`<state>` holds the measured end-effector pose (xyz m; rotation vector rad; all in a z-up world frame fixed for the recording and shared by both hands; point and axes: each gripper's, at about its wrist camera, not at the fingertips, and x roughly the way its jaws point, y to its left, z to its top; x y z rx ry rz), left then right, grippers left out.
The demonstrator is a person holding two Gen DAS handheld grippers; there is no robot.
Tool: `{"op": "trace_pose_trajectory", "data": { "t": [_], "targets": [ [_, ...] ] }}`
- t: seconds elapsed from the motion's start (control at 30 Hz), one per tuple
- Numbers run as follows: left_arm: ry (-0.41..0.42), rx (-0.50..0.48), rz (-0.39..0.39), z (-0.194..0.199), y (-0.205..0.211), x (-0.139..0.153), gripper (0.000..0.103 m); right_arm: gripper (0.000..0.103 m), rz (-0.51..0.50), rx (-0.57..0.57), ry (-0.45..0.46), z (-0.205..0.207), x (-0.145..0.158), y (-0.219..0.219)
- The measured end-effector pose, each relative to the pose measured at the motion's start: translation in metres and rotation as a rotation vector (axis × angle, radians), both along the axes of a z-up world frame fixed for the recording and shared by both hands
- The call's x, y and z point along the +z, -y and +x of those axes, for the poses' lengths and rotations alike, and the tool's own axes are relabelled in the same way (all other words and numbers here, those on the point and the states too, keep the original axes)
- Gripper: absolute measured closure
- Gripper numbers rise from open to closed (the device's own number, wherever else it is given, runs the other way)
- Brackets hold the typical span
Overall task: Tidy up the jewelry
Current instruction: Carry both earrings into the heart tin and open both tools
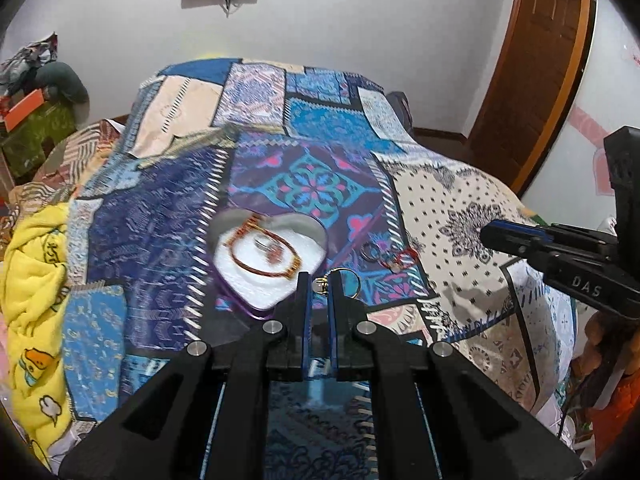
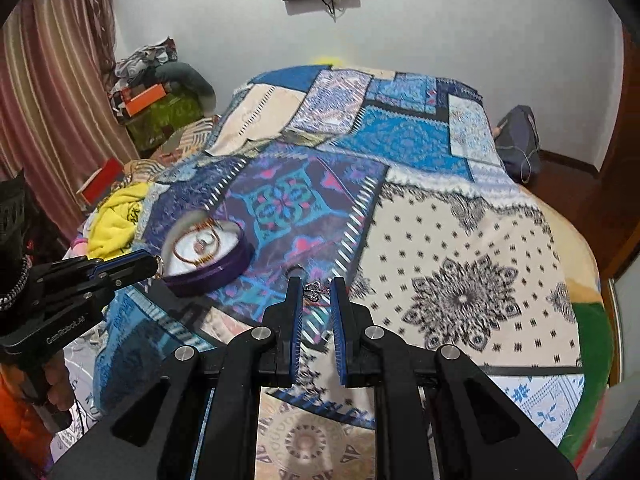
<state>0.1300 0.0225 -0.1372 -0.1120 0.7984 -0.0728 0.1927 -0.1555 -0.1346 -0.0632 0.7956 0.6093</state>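
A purple heart-shaped jewelry box [image 1: 268, 256] with a white lining lies on the patchwork bedspread; it holds a brown bangle [image 1: 264, 254] and a small ring. It also shows in the right wrist view [image 2: 208, 264]. My left gripper [image 1: 319, 282] is shut on a gold ring [image 1: 340, 280] just right of the box. Loose rings and a red piece [image 1: 388, 256] lie on the bedspread to the right. My right gripper [image 2: 314, 292] has its jaws narrowly apart, with a small silver ornament [image 2: 313, 291] between the fingertips; I cannot tell whether they grip it.
The patchwork bedspread [image 1: 460, 208] covers the whole bed. A yellow blanket [image 1: 36, 280] lies at its left edge. A wooden door [image 1: 532, 60] stands at the right, boxes and clothes [image 2: 156, 92] in the far left corner, a dark bag [image 2: 518, 140] on the floor.
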Motion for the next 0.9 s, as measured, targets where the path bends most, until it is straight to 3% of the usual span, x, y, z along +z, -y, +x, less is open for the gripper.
{"op": "trace_pose_trajectory", "data": {
  "t": [0.53,0.9],
  "targets": [
    [0.038,0.059,0.008,0.010,-0.044,0.005,0.097,0.091,0.036,0.145,0.048,0.006,0.012,-0.080],
    [0.011,0.043,-0.008,0.028,-0.056,-0.013,0.097,0.091,-0.002,0.196,-0.011,0.020,-0.014,-0.113]
  ]
}}
